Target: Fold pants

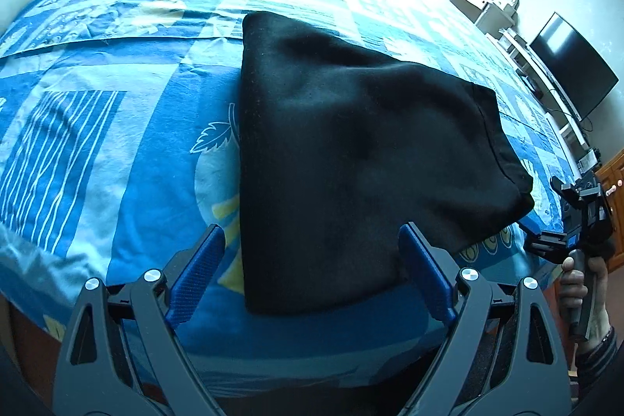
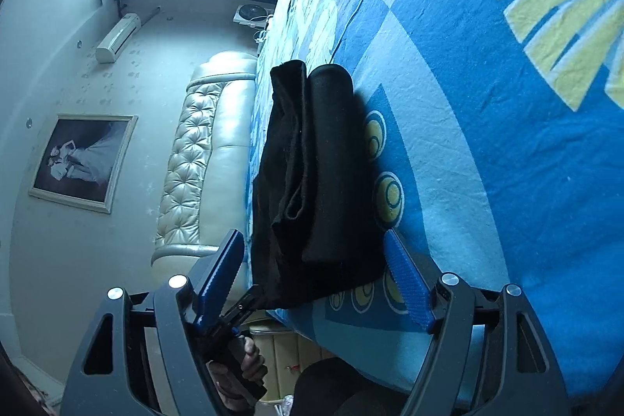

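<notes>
Left wrist view: black pants (image 1: 351,158) folded into a compact stack on blue patterned bedspread (image 1: 97,143), near the bed's near edge, right of centre. Left gripper (image 1: 312,260) hovering just above near edge of the stack, jaws spread wide, blue pads either side of the near corner, nothing pinched, no contact visible. Right gripper (image 1: 561,221) seen at far right, just beside the stack's right corner, carried by a hand (image 1: 581,283) on its handle. Right wrist view: same pants (image 2: 312,174) seen edge-on, several layers with a rolled fold at the bottom layer against the bedspread (image 2: 507,104); right gripper (image 2: 316,268) jaws wide apart, straddling the near end of the stack, pads not pressing, holding nothing. Left gripper (image 2: 238,314) partly visible at lower left, with a hand (image 2: 249,365) on its grip. Padded headboard (image 2: 202,158) and framed picture (image 2: 82,162) behind. Handling, judged: soft thick fabric, fleece-like, light, limp, not fragile, not slippery; layers likely to slide and spring open if lifted by one layer only. Best hold, judged: pinch through all layers at the folded edge, one gripper per corner, keep level. Fold looks nearly or fully done; hem edge (image 1: 487,127) at right slightly uneven, may want smoothing.
</notes>
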`<act>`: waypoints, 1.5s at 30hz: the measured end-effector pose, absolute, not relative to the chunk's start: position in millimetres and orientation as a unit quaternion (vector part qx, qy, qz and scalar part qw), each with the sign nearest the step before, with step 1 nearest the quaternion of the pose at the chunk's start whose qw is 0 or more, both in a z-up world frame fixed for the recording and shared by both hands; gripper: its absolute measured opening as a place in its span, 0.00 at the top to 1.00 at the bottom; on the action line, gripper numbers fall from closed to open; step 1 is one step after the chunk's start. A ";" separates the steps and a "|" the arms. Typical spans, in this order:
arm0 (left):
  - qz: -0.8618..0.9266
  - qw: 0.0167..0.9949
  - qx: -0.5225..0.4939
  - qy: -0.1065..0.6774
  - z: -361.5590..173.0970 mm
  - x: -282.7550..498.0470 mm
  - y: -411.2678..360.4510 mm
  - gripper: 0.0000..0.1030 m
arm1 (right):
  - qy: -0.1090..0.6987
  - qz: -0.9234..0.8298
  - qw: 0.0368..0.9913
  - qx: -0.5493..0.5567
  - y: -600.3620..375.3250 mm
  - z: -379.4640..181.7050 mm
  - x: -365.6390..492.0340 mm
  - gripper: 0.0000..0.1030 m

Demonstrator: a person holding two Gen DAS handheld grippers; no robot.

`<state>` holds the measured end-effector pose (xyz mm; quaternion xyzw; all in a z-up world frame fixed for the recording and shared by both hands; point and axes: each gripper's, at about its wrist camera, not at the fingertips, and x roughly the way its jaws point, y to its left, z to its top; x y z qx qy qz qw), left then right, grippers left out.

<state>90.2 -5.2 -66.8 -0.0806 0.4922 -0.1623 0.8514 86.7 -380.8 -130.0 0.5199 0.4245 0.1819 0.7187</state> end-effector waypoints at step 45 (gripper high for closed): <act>-0.068 0.898 -0.001 0.435 -45.8 1.1 -47.9 0.11 | 0.458 -0.034 0.886 0.061 -255.5 -65.4 49.2 0.19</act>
